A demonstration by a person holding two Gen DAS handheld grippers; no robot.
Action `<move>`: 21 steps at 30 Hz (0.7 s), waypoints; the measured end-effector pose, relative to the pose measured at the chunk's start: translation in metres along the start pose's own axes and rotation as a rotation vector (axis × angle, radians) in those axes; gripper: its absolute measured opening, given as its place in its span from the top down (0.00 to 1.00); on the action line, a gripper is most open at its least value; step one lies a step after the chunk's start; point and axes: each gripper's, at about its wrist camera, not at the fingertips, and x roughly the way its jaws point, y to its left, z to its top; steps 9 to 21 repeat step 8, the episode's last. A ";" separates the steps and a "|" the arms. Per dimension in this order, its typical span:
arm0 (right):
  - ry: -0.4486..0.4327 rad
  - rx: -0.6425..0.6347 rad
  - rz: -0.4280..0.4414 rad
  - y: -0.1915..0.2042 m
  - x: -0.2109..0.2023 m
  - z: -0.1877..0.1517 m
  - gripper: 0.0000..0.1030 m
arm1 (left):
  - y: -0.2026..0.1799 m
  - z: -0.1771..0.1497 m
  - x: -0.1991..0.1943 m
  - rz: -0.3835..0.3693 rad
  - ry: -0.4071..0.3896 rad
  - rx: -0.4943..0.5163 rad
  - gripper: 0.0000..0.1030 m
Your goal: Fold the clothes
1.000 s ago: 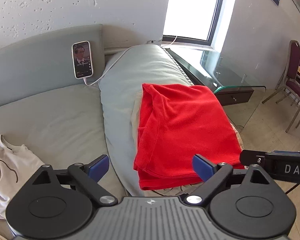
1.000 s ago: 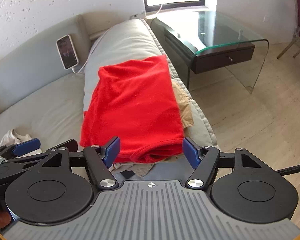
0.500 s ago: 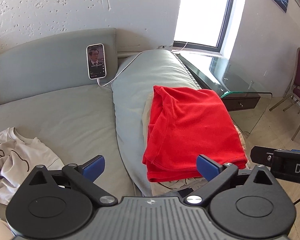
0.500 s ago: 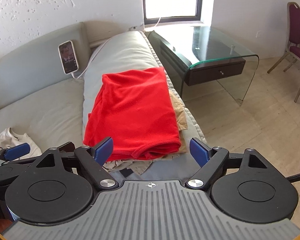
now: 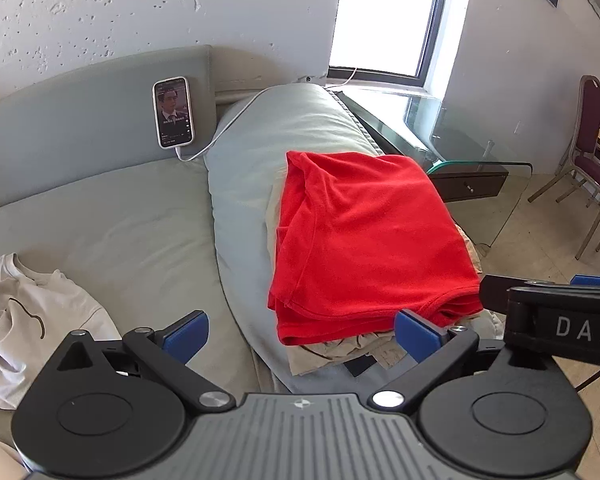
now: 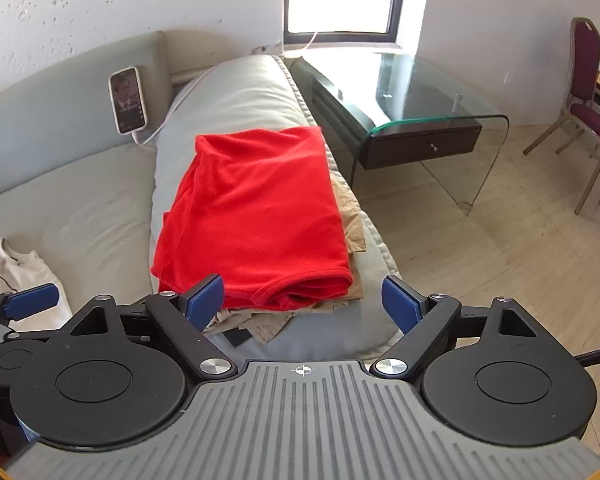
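Note:
A folded red shirt (image 5: 364, 236) (image 6: 256, 212) lies on the sofa's rounded armrest (image 5: 252, 168), on top of a beige garment (image 5: 340, 354) (image 6: 350, 216). A crumpled white shirt (image 5: 24, 320) (image 6: 4, 268) sits on the seat to the left. My left gripper (image 5: 300, 336) hangs open just short of the red shirt's near edge, with nothing between its pads. My right gripper (image 6: 303, 302) is open too, in front of the same edge and apart from the cloth. Each gripper's fingers (image 5: 552, 308) (image 6: 32, 300) show at the side of the other's view.
A phone (image 5: 172, 112) on a white cable leans against the sofa back. A glass side table (image 6: 420, 92) with a dark drawer stands right of the armrest. Maroon chairs (image 6: 592, 92) are at the far right on the light floor.
Both grippers have drawn back from the red shirt, which now looks smaller and farther. Both pairs of jaws stand wider. More of the white shirt shows in the left wrist view.

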 end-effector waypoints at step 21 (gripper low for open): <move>0.004 0.003 -0.009 -0.002 0.005 -0.001 0.15 | -0.002 -0.001 0.005 -0.013 0.017 -0.008 0.01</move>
